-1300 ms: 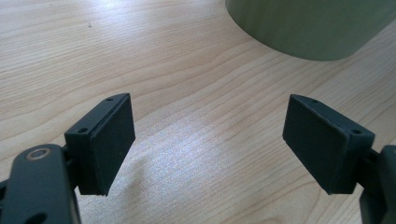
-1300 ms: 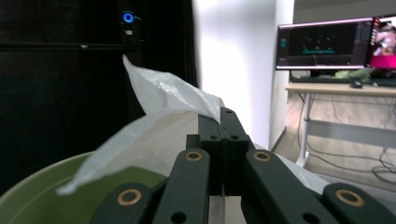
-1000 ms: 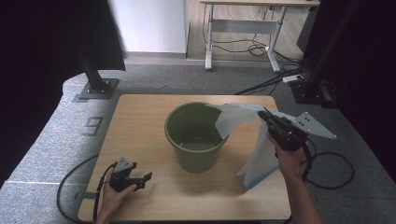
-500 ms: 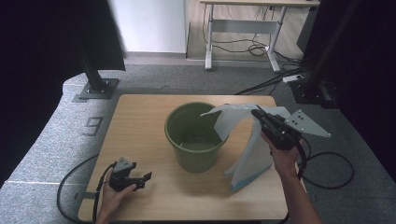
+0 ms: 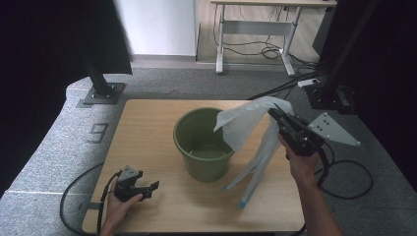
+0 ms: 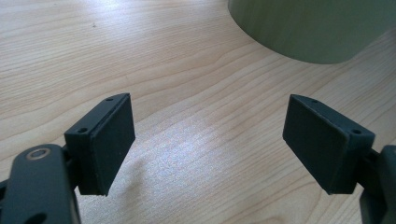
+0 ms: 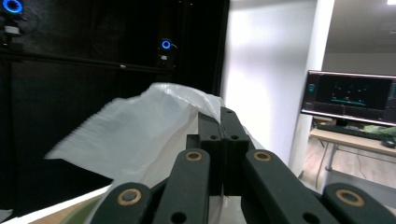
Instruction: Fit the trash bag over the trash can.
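Note:
A green bucket (image 5: 204, 142) stands upright near the middle of the wooden table (image 5: 147, 123). My right gripper (image 5: 276, 114) is raised to the right of the bucket's rim, shut on the top edge of a thin white plastic bag (image 5: 246, 129). The bag hangs down from it, one flap over the bucket's rim, its lower end trailing to the table at the front right. In the right gripper view the jaws press together on the bag (image 7: 140, 130). My left gripper (image 5: 147, 189) rests low at the table's front left, open and empty; the bucket's base (image 6: 317, 28) lies ahead of it.
Black cables trail from both grippers over the table's edges. A black stand base (image 5: 101, 93) sits beyond the far left corner, and another (image 5: 327, 96) beyond the far right. A desk (image 5: 255, 24) stands farther back.
My right gripper has risen and shifted left toward the bucket, lifting the bag so its flap now reaches over the rim. The left gripper has stayed put.

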Tool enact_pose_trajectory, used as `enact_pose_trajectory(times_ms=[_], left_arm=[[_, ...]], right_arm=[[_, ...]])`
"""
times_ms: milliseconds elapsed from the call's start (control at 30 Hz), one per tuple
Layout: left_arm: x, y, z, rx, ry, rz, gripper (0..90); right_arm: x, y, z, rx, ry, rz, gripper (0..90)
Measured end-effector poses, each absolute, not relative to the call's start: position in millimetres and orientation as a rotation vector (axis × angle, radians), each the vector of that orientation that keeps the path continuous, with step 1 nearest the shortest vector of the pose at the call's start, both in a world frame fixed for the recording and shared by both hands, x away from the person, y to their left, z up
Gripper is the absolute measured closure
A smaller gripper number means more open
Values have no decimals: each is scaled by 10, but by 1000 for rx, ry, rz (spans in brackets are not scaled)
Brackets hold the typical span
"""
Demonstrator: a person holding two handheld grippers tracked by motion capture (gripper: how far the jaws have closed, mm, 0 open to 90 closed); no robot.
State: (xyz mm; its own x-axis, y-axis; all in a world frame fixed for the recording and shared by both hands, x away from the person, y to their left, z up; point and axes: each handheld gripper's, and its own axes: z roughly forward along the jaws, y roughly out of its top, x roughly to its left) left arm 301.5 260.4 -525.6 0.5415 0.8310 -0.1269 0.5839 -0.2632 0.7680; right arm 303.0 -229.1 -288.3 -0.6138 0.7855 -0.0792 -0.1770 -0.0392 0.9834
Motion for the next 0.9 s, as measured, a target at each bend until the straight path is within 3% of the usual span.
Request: enact_pose_trajectory(times_ms=[200, 567, 900], left_arm=[[3015, 2598, -5259, 1973, 1144, 386, 164], [3019, 2589, -5270, 1983, 1146, 382, 165], [3017, 2591, -5267, 1982, 1147, 383, 164]], right_arm=[[3020, -2219, -2971, 642, 1590, 1713, 888], [3164, -1969, -3452, 679, 1765, 1654, 888], [3252, -1838, -3614, 703, 1833, 1622, 888]])
